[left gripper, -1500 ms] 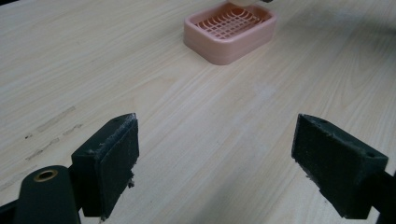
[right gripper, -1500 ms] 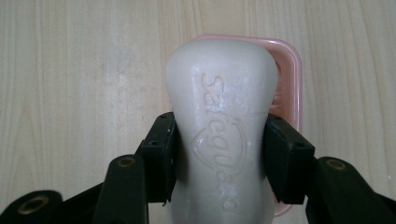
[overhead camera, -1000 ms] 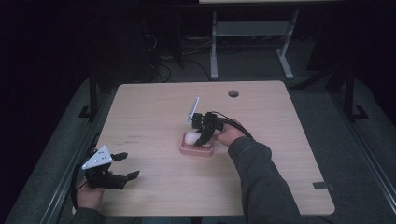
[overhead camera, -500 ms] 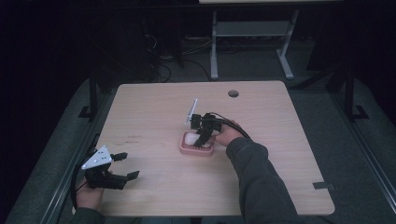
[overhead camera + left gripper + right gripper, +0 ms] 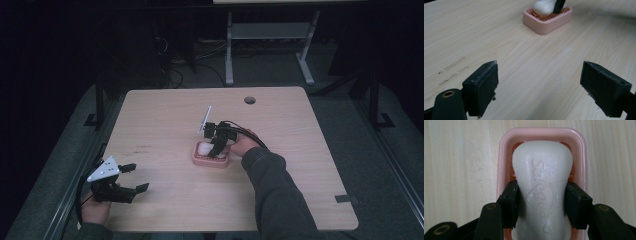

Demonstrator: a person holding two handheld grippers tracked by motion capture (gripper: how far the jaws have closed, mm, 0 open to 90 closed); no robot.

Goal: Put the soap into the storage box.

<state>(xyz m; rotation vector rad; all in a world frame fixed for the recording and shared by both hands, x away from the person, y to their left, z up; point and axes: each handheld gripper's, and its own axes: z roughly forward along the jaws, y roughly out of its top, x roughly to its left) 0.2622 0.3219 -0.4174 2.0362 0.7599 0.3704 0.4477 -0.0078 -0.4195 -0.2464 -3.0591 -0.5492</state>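
While L hand-held gripper (image 5: 540,87) gapes, R (image 5: 541,202) clamps soap (image 5: 542,182) in dish (image 5: 504,157).

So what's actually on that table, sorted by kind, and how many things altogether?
Soap bars: 1, white, lying in the dish, right tongs closed on its sides
Soap dishes: 1, pink
Tongs: 2; the left tongs sit open near the table's corner
Total: 4

Left gripper (image 5: 134,178): low at the near-left table edge, black jaws spread wide, nothing between them.
Right gripper (image 5: 541,205): angled down mid-table, jaws clamped on a white soap bar's (image 5: 542,170) sides.
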